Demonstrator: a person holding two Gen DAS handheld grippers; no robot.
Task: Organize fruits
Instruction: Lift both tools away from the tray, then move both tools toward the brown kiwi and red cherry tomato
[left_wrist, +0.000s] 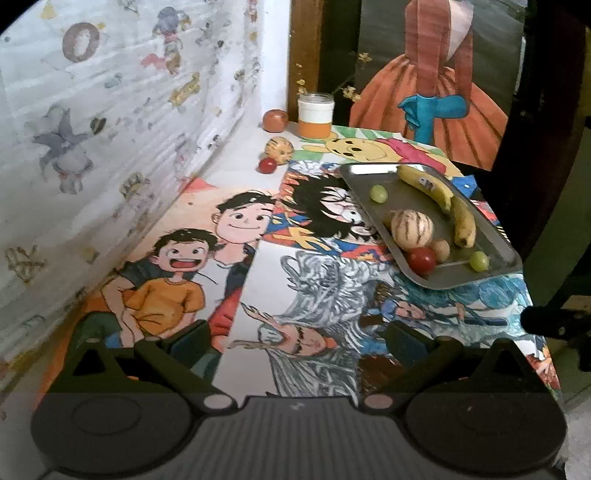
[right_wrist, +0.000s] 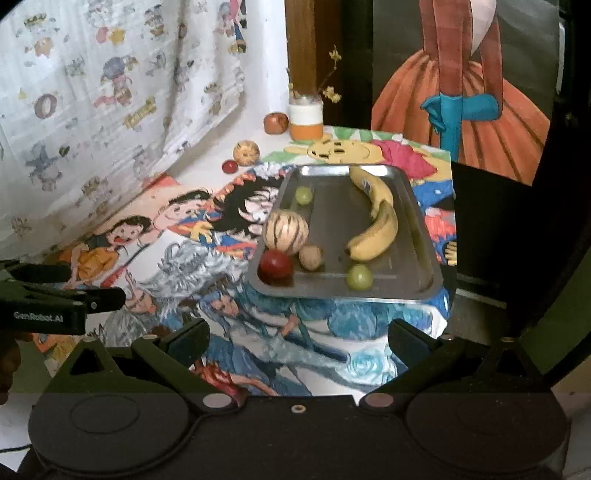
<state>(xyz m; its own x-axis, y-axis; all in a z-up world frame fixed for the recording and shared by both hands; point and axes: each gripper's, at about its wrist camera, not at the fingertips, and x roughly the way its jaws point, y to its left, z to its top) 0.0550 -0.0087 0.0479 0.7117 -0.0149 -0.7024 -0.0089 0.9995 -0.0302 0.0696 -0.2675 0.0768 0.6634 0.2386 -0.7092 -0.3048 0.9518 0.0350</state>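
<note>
A steel tray (left_wrist: 495, 254) (right_wrist: 421, 229) on the table's right side holds two bananas (left_wrist: 432, 186) (right_wrist: 373, 221), a striped pale melon (left_wrist: 412, 229) (right_wrist: 286, 230), a red fruit (left_wrist: 421, 260) (right_wrist: 275, 266), a small brown fruit (right_wrist: 310, 256) and two green grapes (left_wrist: 378, 193) (right_wrist: 358, 277). By the far wall lie a red apple (left_wrist: 275, 120) (right_wrist: 276, 123), a striped round fruit (left_wrist: 279, 147) (right_wrist: 246, 152) and a small red fruit (left_wrist: 267, 165) (right_wrist: 229, 166). My left gripper (left_wrist: 295, 341) is open and empty over the cartoon cloth. My right gripper (right_wrist: 297, 341) hangs open and empty before the tray.
A jar (left_wrist: 315, 114) (right_wrist: 306, 120) with orange contents and dried flowers stands at the far edge. A patterned curtain (left_wrist: 110, 129) lines the left side. The table's right edge (left_wrist: 535, 321) drops off beside the tray. The left gripper's body (right_wrist: 55, 299) shows in the right wrist view.
</note>
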